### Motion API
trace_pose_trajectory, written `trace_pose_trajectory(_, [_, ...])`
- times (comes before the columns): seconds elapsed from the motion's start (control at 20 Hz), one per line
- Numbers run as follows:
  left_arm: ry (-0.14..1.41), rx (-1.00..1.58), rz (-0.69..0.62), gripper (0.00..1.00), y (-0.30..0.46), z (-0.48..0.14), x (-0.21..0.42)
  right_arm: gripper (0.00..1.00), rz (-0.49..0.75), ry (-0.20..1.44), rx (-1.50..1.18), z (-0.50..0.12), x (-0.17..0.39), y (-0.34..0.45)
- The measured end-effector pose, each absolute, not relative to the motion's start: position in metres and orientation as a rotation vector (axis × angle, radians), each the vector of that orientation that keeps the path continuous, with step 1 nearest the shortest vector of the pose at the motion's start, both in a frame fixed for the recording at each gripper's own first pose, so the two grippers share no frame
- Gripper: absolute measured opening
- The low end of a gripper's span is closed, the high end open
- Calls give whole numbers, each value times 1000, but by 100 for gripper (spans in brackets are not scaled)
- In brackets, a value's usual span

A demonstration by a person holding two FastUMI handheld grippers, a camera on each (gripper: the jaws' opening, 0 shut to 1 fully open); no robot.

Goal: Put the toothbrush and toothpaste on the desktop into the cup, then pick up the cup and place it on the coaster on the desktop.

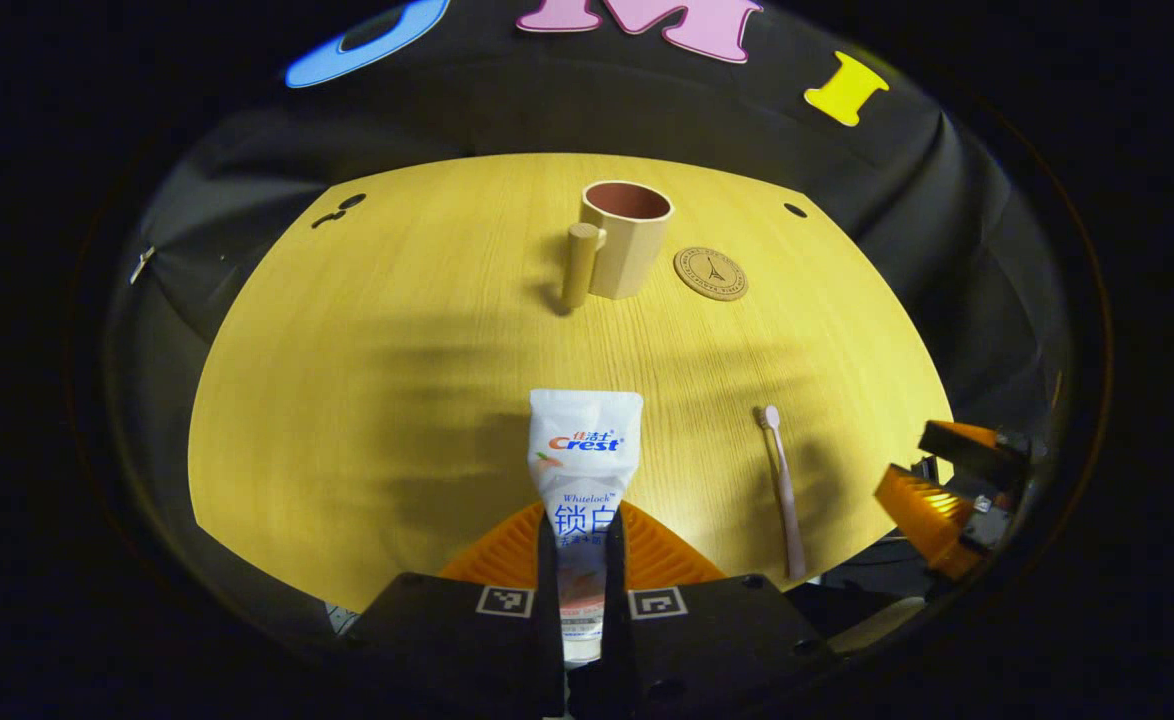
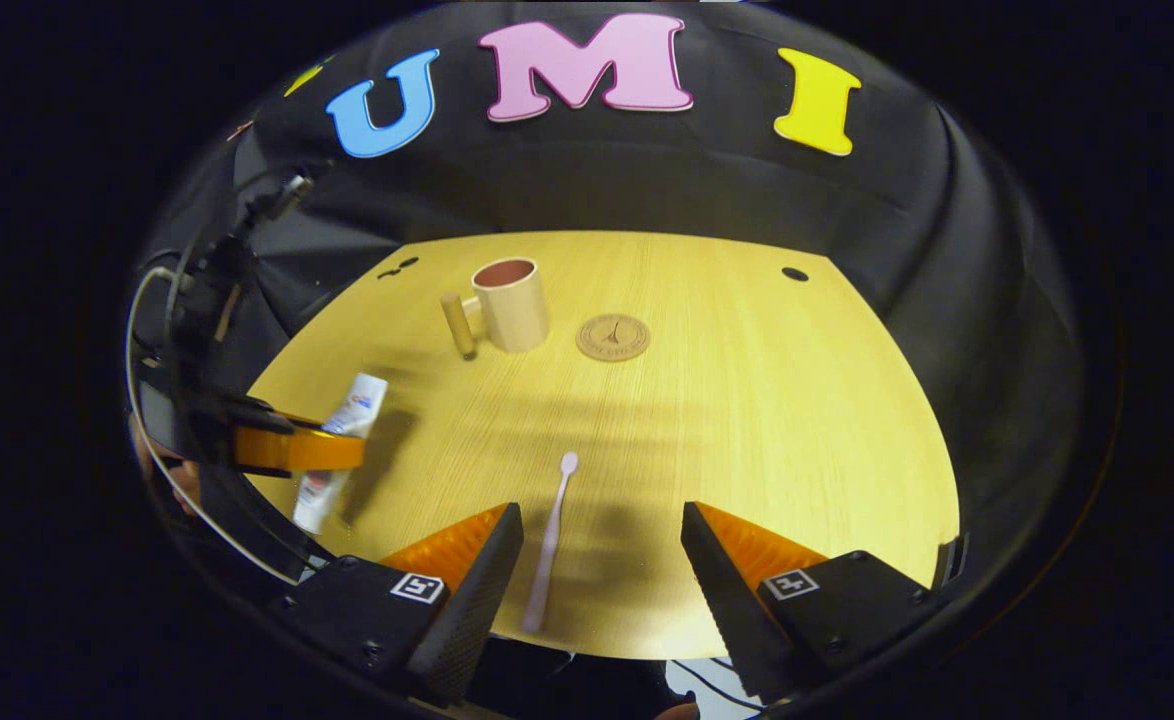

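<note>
Dim booth, bright warm-lit desktop (image 1: 367, 330), soft blurred shadows, strong fisheye bending at edges, sharp focus

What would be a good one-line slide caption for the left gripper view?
Left gripper jaws clamp a toothpaste tube; cup, coaster and toothbrush wait on the table.

A light wooden tabletop (image 2: 747, 450) against the black cloth wall (image 2: 647, 190).
Small dark round holes (image 2: 795, 274) sit near its far corners; soft shadows cross the wood grain.
</note>
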State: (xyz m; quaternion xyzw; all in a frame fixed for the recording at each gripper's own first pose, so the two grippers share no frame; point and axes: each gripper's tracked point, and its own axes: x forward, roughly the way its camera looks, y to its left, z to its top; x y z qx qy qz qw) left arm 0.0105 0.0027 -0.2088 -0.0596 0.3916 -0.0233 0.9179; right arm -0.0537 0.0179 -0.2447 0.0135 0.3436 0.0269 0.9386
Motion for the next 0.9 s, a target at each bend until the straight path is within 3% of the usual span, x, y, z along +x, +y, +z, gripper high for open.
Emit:
trace_pose_trajectory(0.5, [794,-166,-35,20,78,-211,-28,90,-16,914,-13,-314,-33,48])
trace_pose_trajectory(0.85, [802,-186,-15,20,111,-222,-24,65,-34,1002,14,-330,-20,60])
trace_pose_trajectory(0.9, [805,-190,-14,20,112,-223,-23,50,-39,1010,37,-330,-20,62])
